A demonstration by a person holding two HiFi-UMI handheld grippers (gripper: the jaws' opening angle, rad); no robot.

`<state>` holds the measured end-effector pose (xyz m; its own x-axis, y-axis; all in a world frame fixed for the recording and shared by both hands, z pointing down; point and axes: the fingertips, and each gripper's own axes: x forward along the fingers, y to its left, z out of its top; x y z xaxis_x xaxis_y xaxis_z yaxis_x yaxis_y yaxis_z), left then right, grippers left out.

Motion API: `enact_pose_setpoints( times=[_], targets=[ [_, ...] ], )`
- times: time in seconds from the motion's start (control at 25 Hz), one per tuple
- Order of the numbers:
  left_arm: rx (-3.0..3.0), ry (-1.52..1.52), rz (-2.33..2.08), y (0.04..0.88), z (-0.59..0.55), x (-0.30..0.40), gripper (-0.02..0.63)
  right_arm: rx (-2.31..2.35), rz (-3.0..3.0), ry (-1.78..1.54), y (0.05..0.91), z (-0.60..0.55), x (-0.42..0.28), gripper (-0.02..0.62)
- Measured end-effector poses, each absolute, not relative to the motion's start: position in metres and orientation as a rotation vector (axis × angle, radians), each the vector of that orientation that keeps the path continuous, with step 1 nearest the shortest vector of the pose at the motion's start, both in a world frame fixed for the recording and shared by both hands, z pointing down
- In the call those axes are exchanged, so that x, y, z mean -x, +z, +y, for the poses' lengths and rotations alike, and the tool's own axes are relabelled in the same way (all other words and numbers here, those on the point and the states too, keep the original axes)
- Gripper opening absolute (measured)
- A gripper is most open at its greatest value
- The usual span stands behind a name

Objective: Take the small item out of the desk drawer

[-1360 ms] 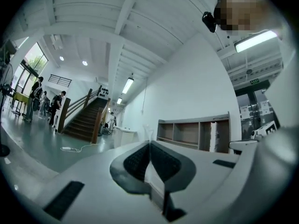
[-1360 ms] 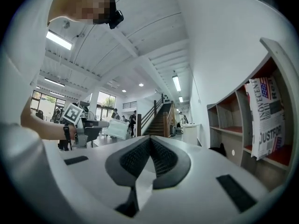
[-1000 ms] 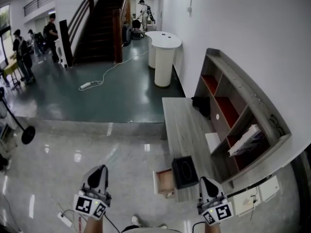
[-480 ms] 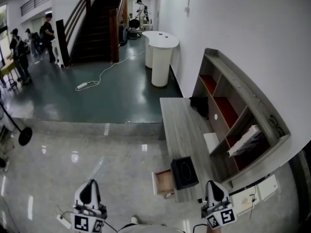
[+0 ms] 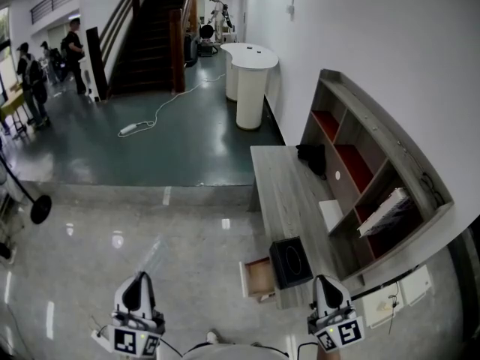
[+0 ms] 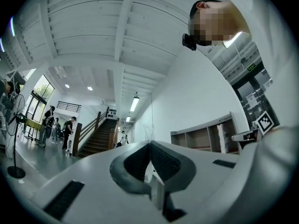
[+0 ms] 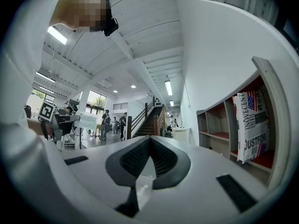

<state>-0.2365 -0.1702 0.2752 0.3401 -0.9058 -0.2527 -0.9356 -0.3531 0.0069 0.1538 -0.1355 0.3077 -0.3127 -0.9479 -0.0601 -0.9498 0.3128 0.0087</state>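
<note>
Head view showed the desk drawer (image 5: 259, 277) open beneath the counter (image 5: 289, 201), but the left gripper (image 5: 139, 283) and right gripper (image 5: 325, 285) hung short of it, jaws pressed together and empty, nothing taken yet.

**Bright, even indoor light; strong wide-angle bending**

The hall is bright and evenly lit. The light comes from long ceiling lamps (image 6: 134, 103) and from a tall window (image 6: 41, 88) at the far left, which looks a little overexposed. In the head view the polished floor (image 5: 112, 227) carries small white spots of glare, and the white wall (image 5: 390, 43) is pale and flat. The compartments of the shelf (image 5: 390, 139) are darker, in soft shade. All three views are wide-angle, so straight lines curve near the edges, and both gripper views have black rounded corners. The left gripper (image 6: 149, 143) and the right gripper (image 7: 149, 139) are very near the lens and slightly soft, while the background is clearer.
</note>
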Motion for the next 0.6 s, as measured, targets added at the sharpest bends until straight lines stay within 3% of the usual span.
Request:
enact_pose_setpoints(
  times=[0.6],
  targets=[
    [2.541, 0.34, 1.699, 0.287, -0.166, 0.23, 0.018, 1.767, 2.595, 0.122, 0.311, -0.13, -0.115, 0.02]
  ],
)
